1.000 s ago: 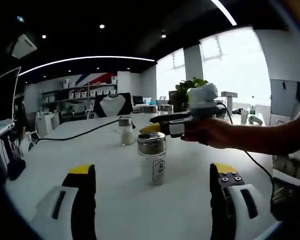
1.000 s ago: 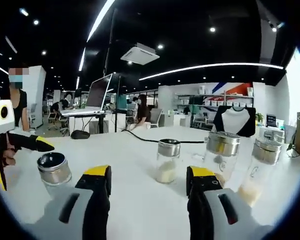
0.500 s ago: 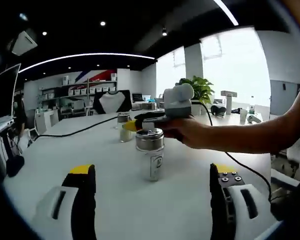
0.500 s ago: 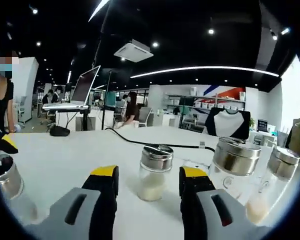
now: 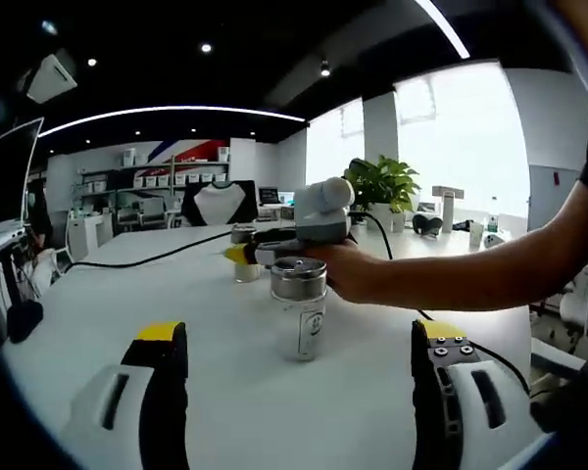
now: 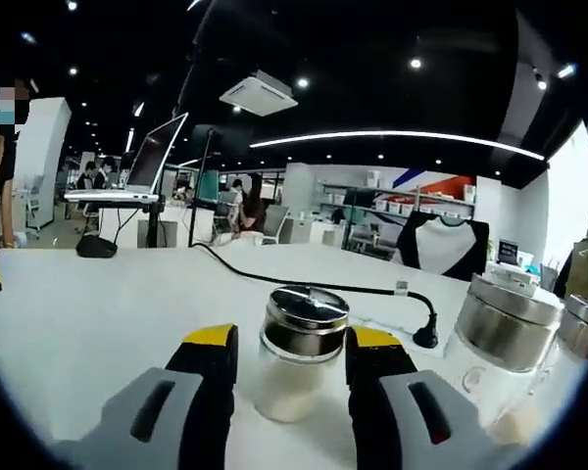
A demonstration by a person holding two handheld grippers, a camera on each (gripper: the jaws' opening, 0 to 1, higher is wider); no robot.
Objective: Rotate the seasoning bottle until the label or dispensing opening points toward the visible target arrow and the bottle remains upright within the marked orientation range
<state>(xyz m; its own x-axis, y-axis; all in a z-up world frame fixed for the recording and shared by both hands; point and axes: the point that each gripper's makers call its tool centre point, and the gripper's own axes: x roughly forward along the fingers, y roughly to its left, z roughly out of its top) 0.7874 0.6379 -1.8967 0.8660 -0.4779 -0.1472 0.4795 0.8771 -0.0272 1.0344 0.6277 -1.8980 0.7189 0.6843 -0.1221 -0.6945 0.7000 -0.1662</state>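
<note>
The right gripper (image 6: 284, 362) is closing in on a seasoning bottle (image 6: 299, 367) with a steel cap and pale contents; over the last second this bottle has been growing in the right gripper view from a small jar well ahead of the yellow-tipped fingers (image 6: 211, 338) to one now sitting between them, its cap level with the tips. The fingers are standing apart, one on each side of the glass, and whether either pad is touching is not clear from here. In the left gripper view the same approach is showing from the side: the person's hand (image 5: 358, 274) has been carrying the right gripper leftward past a nearer labelled bottle (image 5: 299, 308) toward the far jar (image 5: 243, 269), just ahead of its tips. The left gripper (image 5: 299, 382) is hanging back with its fingers (image 5: 162, 338) wide apart, the labelled bottle standing upright well ahead of them and roughly midway across the gap. More capped jars (image 6: 505, 338) are standing to the right of the right gripper's fingers, and a black cable (image 6: 372, 292) is running across the white table (image 6: 88, 304) beyond them. No target arrow is showing on the table. Judging by this, the reach is nearly finished and the clamp is coming next; the rotation itself is not yet begun.
</note>
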